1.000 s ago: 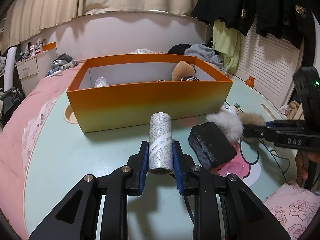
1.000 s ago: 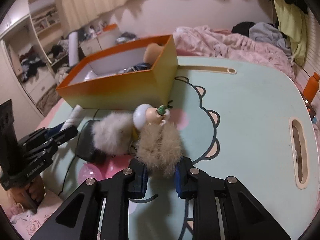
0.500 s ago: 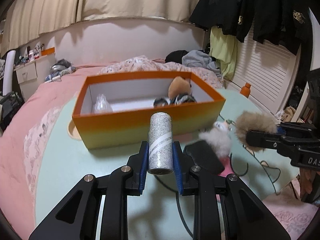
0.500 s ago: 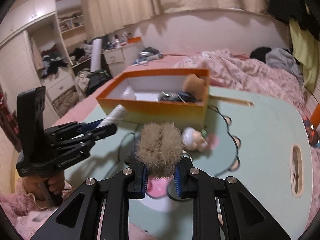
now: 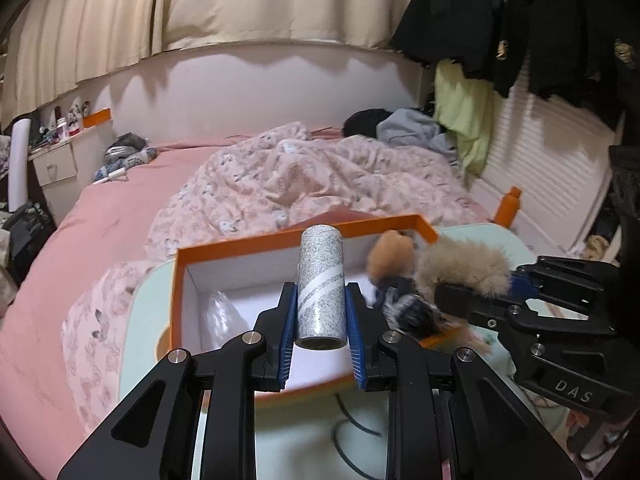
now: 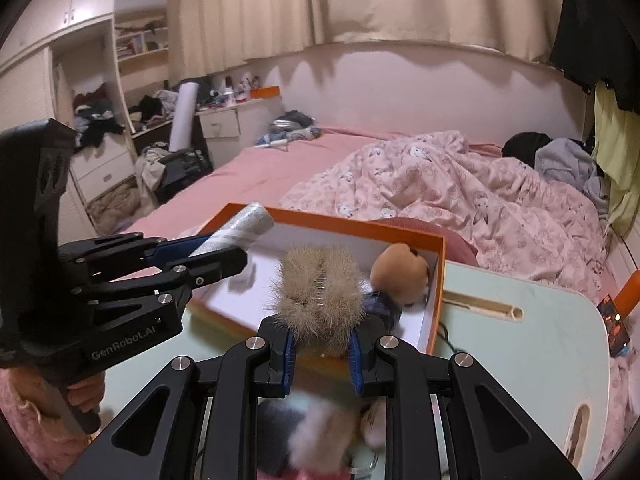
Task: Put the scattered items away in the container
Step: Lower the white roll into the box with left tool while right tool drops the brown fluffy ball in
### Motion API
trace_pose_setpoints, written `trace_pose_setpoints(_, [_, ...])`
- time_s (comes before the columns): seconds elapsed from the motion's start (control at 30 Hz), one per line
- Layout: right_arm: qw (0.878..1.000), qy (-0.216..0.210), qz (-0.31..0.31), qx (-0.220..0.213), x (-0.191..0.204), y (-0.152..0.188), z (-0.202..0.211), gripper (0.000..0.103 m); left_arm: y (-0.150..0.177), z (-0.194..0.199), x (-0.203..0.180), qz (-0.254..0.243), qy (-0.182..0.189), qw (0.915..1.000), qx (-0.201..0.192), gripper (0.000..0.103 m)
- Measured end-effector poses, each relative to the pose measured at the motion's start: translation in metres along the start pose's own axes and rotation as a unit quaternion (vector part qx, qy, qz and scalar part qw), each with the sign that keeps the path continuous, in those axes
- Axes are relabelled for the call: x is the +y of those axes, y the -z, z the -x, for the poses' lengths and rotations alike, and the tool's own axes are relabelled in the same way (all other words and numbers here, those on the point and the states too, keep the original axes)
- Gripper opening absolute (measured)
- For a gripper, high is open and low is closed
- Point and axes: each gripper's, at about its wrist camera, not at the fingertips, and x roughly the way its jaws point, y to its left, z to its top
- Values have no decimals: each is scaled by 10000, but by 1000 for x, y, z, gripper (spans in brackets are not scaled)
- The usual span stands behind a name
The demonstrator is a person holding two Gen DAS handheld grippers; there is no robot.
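My left gripper (image 5: 320,300) is shut on a silver glitter roll (image 5: 320,260), held above the open orange box (image 5: 240,245). My right gripper (image 6: 322,354) is shut on a tan fluffy pom-pom (image 6: 318,288) over the box's near wall (image 6: 434,312). A blurred white fluffy part (image 6: 320,436) shows below its fingers. In the right wrist view the left gripper (image 6: 220,246) with the roll (image 6: 240,226) is at the left. In the left wrist view the right gripper (image 5: 476,288) and pom-pom (image 5: 460,264) are at the right. A brown plush toy (image 6: 400,276) lies inside the box.
The box stands on a pale green table (image 6: 520,340) beside a pink bed with a rumpled quilt (image 5: 320,176). A clear wrapped item (image 5: 218,312) lies in the box's left end. A black cable (image 5: 352,436) runs over the table. A hand (image 6: 84,394) holds the left gripper's handle.
Both grippers have risen off the table and moved toward the box, carrying the roll and the pom-pom. The box's inside now lies under them.
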Motion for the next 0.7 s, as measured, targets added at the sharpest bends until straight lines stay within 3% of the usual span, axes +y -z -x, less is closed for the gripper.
trace_pose_setpoints(0.2, [9997,109,-53,218,-6,-5,-26,21,4,-31,11,288,-11,9990,343,25])
trace_pose_setpoints(0.3, [9993,80,-233,290,-14,-3,-36,29,6,-46,15,362,-182,9974,591,25])
trace_pose_setpoints(0.33, [9990,43,-336,291,-17,-1,-37,36,8,-51,18,422,-241,9962,716,25])
trace_pose_setpoints(0.47, [9988,-18,-472,109,-21,2,-29,54,15,-53,26,586,-92,9947,835,39])
trace_pose_setpoints(0.6, [9993,41,-382,6,-15,3,-20,58,19,-43,18,445,52,9963,739,62])
trace_pose_setpoints(0.7, [9994,38,-330,-37,-11,4,-12,58,19,-30,15,473,70,9970,604,67])
